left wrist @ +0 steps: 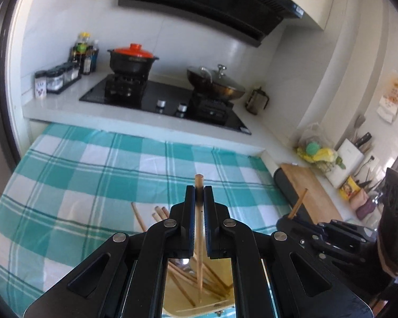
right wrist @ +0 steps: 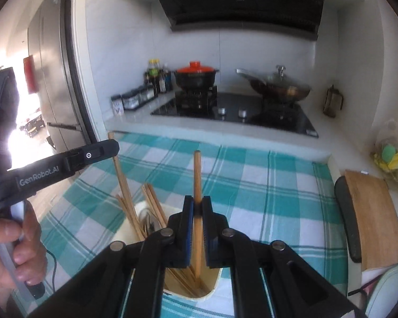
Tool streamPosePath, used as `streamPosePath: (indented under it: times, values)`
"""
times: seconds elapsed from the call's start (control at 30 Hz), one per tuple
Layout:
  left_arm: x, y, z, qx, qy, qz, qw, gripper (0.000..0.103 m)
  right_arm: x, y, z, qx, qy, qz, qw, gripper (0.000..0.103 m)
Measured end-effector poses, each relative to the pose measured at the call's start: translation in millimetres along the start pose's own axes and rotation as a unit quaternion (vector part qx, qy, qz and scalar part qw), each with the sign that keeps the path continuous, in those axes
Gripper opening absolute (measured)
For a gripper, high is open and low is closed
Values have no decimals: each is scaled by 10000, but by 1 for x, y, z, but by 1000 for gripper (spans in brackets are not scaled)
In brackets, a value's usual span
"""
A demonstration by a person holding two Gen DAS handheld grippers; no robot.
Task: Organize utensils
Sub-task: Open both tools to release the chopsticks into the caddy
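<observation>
My left gripper (left wrist: 199, 194) is shut on a wooden chopstick (left wrist: 199, 182) that stands upright, its lower end down among several chopsticks in a cream utensil holder (left wrist: 220, 303). My right gripper (right wrist: 197, 204) is shut on another upright chopstick (right wrist: 197, 169), whose lower end is inside the same holder (right wrist: 215, 287). The two grippers are side by side over the holder. In the right wrist view the left gripper (right wrist: 111, 147) is at the left, held by a hand (right wrist: 18, 241), with its chopstick (right wrist: 120, 175) slanting down into the holder. In the left wrist view the right gripper (left wrist: 291, 218) is at the right.
A teal and white checked cloth (left wrist: 92, 175) covers the table. Behind it is a hob (left wrist: 159, 98) with a red-lidded pot (left wrist: 134, 58) and a lidded wok (left wrist: 215, 82). A wooden cutting board (right wrist: 374, 220) lies at the right, spice jars (left wrist: 55, 78) at the back left.
</observation>
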State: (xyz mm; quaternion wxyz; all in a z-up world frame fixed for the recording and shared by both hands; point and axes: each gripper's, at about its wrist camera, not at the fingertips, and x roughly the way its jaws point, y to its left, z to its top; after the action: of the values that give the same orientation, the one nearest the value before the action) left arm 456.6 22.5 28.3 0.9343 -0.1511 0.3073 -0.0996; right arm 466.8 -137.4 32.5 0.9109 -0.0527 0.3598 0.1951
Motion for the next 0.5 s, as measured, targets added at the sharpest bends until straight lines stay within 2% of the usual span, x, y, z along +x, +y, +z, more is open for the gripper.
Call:
streamPosePath:
  times: [0.1,0.13,0.17,0.2,0.23,0.3,0.37,0.43,0.5]
  values:
    - [12,3,-8,-6,240,123,9996,6,27,-7,-3,181,322,104,9993,9]
    - [10,5,-9,-7,250,171,9995,18,29,-10,-4,318,304,168,9989,14]
    - [6,6,-10,-2,229,204,9995,27,29,-12,-5,427,255,221,9985,34]
    - [0,8,-11,10,169,270,9995,52,24,-14,-5,526,128,263,9982,58]
    - [-10,11,-13,32,44,367,9993,75,14,-15,-6,610,-66,297,9977,64]
    - [-31,14,-16,127,-239,584,9979,90,-1,-13,-8,638,-235,289,9973,65]
    - [-52,14,-23,295,-382,812,9955,96,-19,-8,-14,538,-381,222,9976,66]
    - [-71,10,-35,548,-472,1155,9907,102,-40,-2,-24,398,-556,135,9976,74]
    - [-88,3,-51,787,-566,1516,9837,102,-63,6,-41,316,-715,45,9969,86]
